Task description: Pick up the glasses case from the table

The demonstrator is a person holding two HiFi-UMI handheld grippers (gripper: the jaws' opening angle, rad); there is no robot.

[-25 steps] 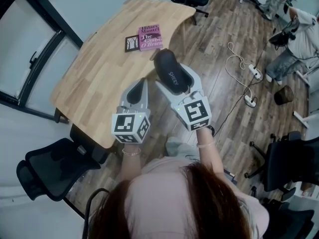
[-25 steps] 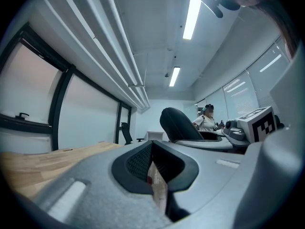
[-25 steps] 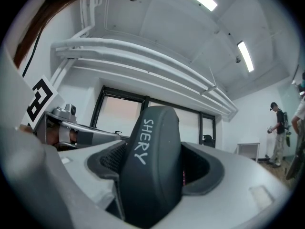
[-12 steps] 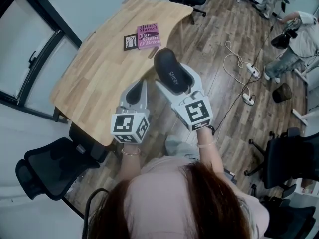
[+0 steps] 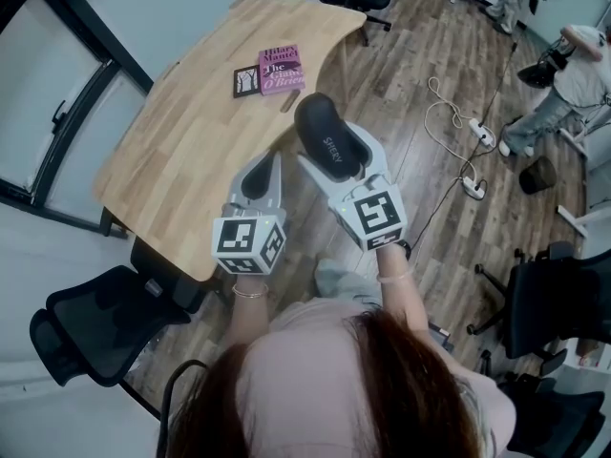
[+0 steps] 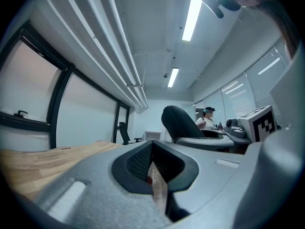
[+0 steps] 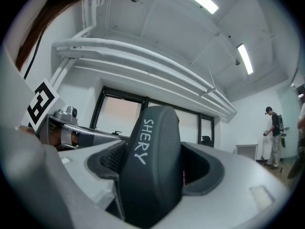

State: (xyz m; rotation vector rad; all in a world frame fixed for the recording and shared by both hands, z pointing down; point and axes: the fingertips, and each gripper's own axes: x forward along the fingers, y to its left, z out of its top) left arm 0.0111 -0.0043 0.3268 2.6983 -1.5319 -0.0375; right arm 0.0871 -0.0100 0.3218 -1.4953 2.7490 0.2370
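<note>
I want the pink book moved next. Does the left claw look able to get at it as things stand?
Probably yes. The left claw is shut and empty, with only bare table between it and the pink book; the glasses case is off to its right. It must open first.

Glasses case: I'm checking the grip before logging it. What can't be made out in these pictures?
- Glasses case, lower end: right gripper view, sunk between the right claw's jaws.
- Book title: head view, too small to read fully.
- Dark card beside it: head view, too small to identify.
- Table edge: head view, partly covered by the left claw.
</note>
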